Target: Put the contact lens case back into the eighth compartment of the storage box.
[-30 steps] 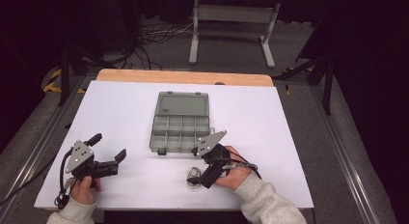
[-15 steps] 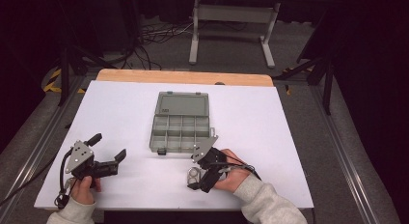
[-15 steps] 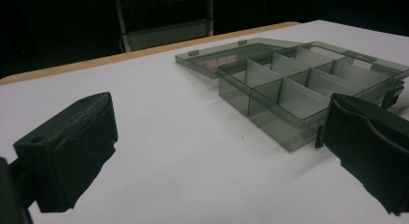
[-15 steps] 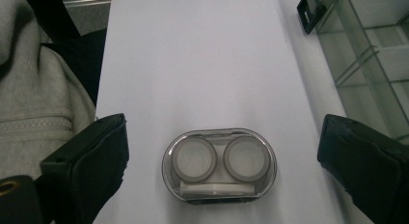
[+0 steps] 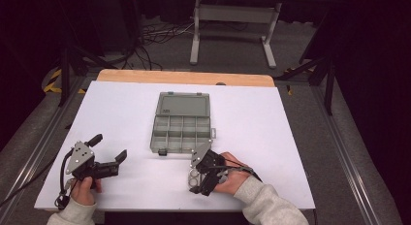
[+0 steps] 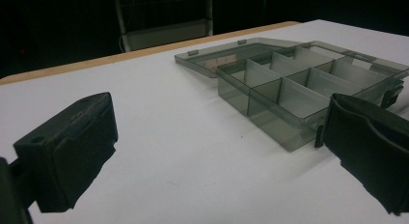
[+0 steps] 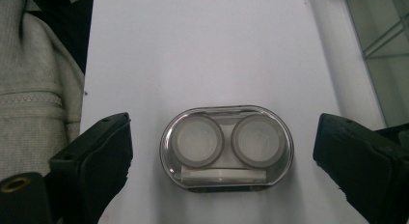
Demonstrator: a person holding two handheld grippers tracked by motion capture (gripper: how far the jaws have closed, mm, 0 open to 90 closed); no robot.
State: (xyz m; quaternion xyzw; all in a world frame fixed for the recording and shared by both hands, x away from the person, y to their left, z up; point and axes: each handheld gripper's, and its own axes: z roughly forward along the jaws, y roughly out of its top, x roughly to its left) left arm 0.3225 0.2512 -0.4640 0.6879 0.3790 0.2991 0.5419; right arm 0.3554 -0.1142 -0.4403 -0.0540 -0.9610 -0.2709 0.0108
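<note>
A white tabletop [image 5: 121,118] with a wooden strip along its far edge carries everything here. At its centre lies a grey translucent compartment box [image 5: 181,133], lid swung flat toward twelve o'clock, its divided cells bare; no label or writing on it can be read. At about seven o'clock from the box, well apart from it, the left gripper [image 5: 107,154] rests in a hand near the tabletop's near edge, jaws wide apart with nothing between them, facing the box across bare white surface. At about five o'clock from the box, just beyond its latch side, the right gripper [image 5: 194,179] points down over a small clear contact lens case [image 7: 226,147], an oval shell with two round grey-rimmed wells side by side. The case lies flat on the tabletop between the right jaws, which have just been closing yet stand clear of both its ends, touching nothing. A grey knit sleeve [image 7: 34,89] lies at nine o'clock of the case in the right gripper view.
</note>
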